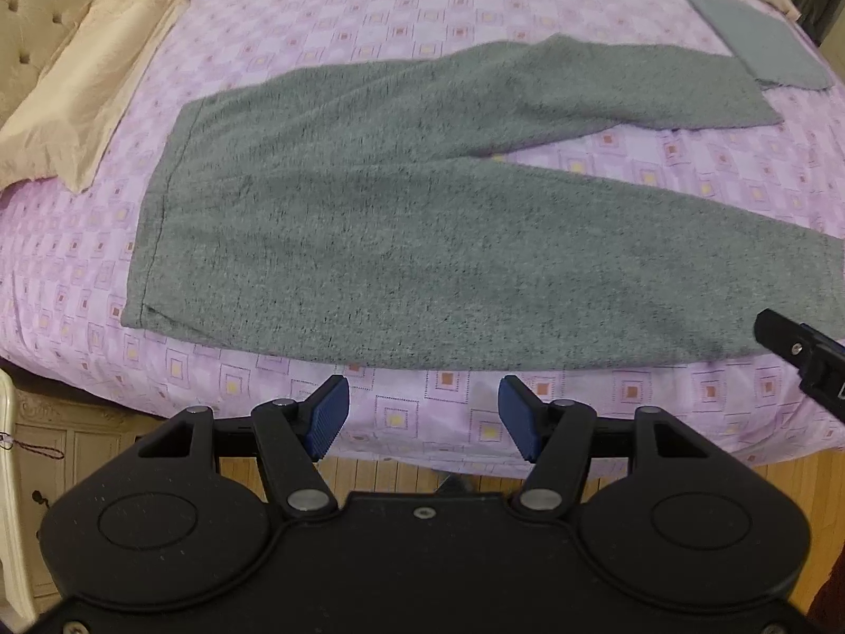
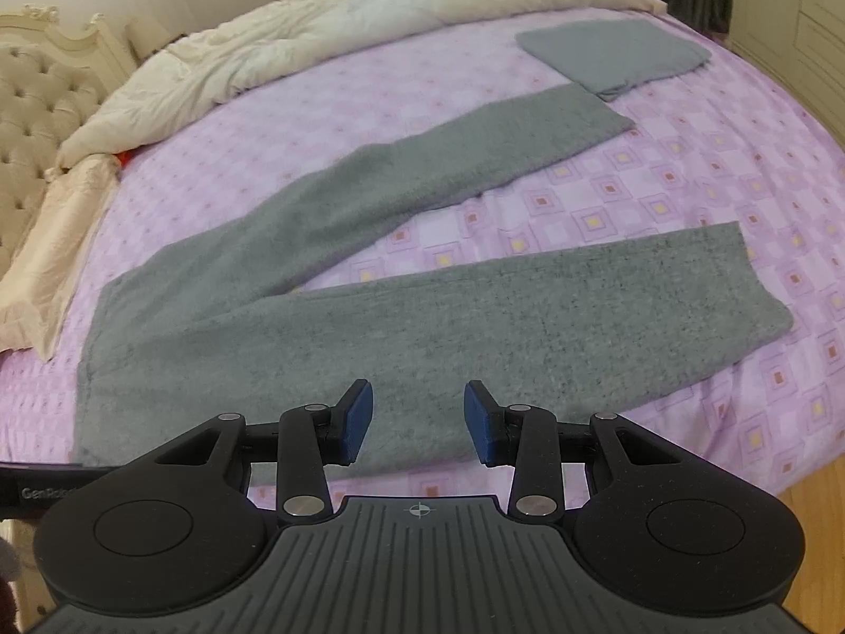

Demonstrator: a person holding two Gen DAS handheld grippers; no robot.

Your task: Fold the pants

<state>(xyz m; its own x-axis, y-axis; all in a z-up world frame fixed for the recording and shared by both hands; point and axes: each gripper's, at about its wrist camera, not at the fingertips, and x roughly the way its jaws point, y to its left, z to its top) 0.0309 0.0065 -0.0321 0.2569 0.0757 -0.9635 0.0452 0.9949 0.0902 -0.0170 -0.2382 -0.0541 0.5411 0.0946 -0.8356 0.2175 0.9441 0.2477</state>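
Note:
Grey fleece pants (image 1: 401,243) lie flat on the purple bedsheet (image 1: 338,21), waistband to the left, both legs spread apart toward the right. My left gripper (image 1: 423,415) hangs open over the sheet just short of the near leg's front edge, nothing between its blue pads. The right wrist view shows the same pants (image 2: 401,338), and my right gripper (image 2: 418,420) is open above the near leg's lower edge, holding nothing. The right gripper's black tip (image 1: 803,356) pokes in at the right edge of the left wrist view.
A folded grey garment (image 2: 615,55) rests at the far right of the bed, by the far leg's cuff. A cream duvet (image 2: 338,21) is bunched along the back, a cream pillow (image 1: 90,90) and tufted headboard (image 2: 31,121) at left. Wooden floor (image 1: 391,475) lies below the bed edge.

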